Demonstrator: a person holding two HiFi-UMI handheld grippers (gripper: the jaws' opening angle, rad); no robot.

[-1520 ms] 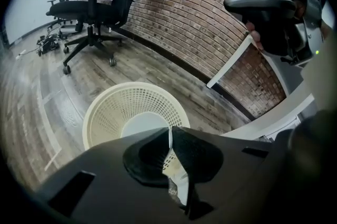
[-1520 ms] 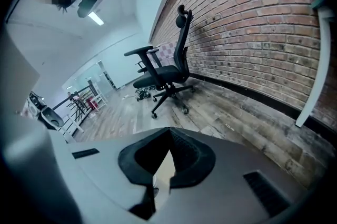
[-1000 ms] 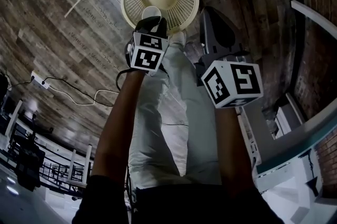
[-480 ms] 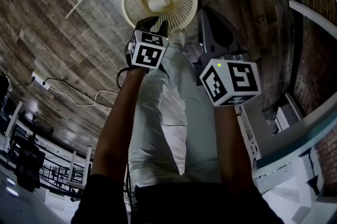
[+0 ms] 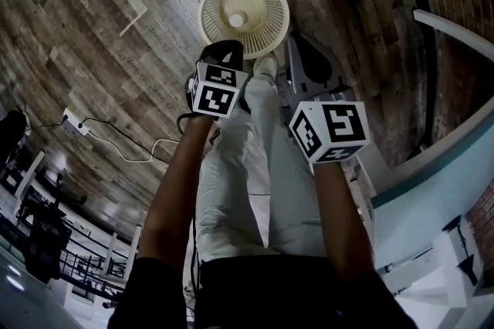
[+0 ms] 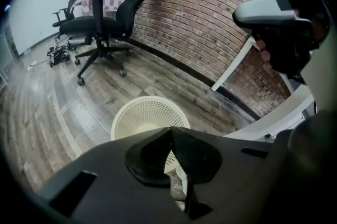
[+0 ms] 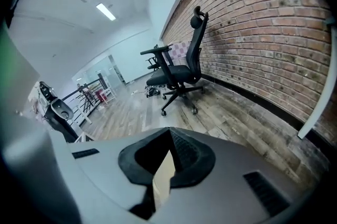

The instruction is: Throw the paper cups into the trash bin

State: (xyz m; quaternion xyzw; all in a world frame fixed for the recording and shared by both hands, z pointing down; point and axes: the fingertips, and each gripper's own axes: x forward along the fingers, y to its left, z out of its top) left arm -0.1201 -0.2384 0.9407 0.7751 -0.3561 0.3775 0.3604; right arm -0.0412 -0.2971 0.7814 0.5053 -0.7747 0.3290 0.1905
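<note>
Paper cup point(image 5: 237, 19) has dropped into trash bin point(image 5: 214, 8) beyond left hand-held gripper point(image 5: 222, 50), jaws together, empty. Right hand-held gripper point(image 7: 169, 138) clamps second paper cup point(image 7: 162, 178).

Our plank floor and what stands on it

We see the wood floor point(image 5: 116, 49) carrying a cream mesh bin point(image 5: 262, 32), a shoe point(image 5: 265, 65) near it, a white power strip point(image 5: 75, 121) with its cable point(image 5: 131, 157) trailing off, and a black chair point(image 6: 88, 26) well apart.

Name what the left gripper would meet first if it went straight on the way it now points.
Probably the cream trash bin, directly ahead of the left gripper, though depth is unclear.
</note>
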